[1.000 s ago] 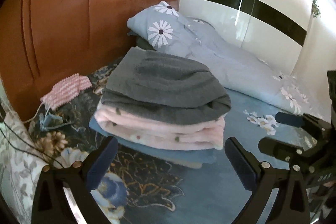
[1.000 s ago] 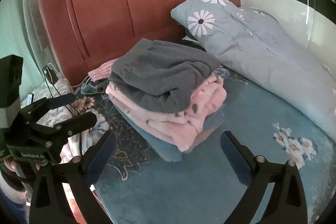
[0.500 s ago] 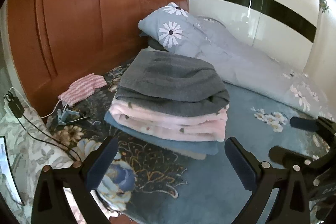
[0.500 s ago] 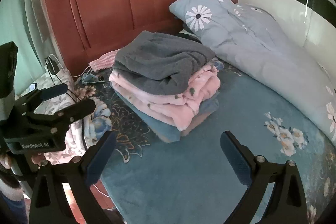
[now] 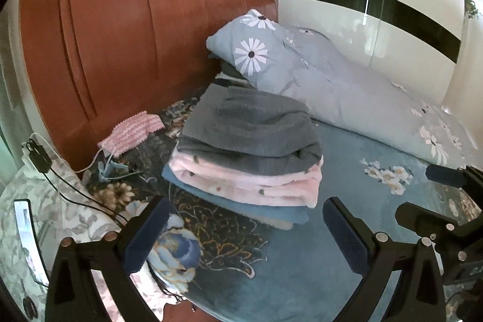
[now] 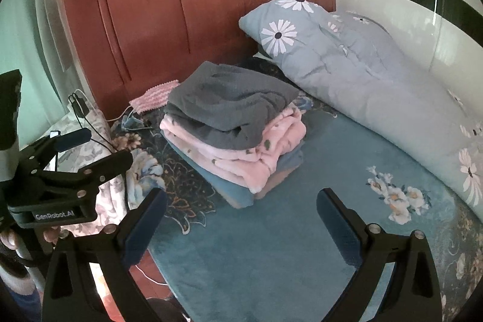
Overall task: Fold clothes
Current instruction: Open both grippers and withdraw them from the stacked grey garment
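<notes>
A stack of folded clothes (image 5: 247, 153) lies on the blue floral bed (image 5: 302, 261): a grey garment (image 5: 250, 119) on top, a pink spotted one (image 5: 247, 183) under it, a blue one (image 5: 241, 204) at the bottom. The stack also shows in the right wrist view (image 6: 232, 122). My left gripper (image 5: 244, 231) is open and empty, in front of the stack and apart from it. My right gripper (image 6: 241, 219) is open and empty, also short of the stack. The right gripper shows at the right edge of the left wrist view (image 5: 446, 201); the left gripper shows at the left of the right wrist view (image 6: 75, 159).
A red-brown headboard (image 5: 120, 50) stands behind the stack. A grey-blue daisy quilt (image 5: 332, 80) lies along the white wardrobe side. A pink striped cloth (image 5: 129, 132) and cables (image 5: 60, 180) lie near the headboard, beside a floral-covered nightstand (image 5: 30, 216).
Both grippers have pulled back from the stack, which now looks smaller and farther. More of the bed edge and nightstand has come into view. The stack has not moved.
</notes>
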{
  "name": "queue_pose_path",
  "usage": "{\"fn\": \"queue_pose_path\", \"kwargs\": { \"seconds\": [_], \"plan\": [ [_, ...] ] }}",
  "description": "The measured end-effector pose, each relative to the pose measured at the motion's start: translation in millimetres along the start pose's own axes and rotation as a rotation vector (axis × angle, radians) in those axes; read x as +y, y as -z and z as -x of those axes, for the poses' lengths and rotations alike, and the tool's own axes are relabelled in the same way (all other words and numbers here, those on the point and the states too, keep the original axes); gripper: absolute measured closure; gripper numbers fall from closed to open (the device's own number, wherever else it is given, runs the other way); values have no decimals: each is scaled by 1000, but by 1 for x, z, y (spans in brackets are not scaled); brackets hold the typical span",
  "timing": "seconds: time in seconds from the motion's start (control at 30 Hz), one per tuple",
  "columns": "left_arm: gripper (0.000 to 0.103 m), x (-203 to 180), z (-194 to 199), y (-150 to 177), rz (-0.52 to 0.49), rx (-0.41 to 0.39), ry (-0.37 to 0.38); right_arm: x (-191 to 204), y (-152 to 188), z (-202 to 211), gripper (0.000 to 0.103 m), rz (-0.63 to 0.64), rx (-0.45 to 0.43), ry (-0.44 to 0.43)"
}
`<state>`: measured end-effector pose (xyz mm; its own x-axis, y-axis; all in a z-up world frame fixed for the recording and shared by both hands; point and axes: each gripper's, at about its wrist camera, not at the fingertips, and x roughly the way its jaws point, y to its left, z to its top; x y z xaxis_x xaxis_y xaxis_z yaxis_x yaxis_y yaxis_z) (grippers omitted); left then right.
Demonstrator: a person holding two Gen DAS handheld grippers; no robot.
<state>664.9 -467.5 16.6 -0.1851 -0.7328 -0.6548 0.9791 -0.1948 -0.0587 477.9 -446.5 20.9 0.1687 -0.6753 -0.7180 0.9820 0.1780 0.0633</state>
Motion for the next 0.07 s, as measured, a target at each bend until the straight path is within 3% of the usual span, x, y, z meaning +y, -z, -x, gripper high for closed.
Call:
{"fn": "queue_pose_path", "kwargs": {
  "seconds": [0.07],
  "plan": [
    [0,-1,4,-1,-6,-10,-2,0,-1,3,3,-1,-3,-5]
  ]
}}
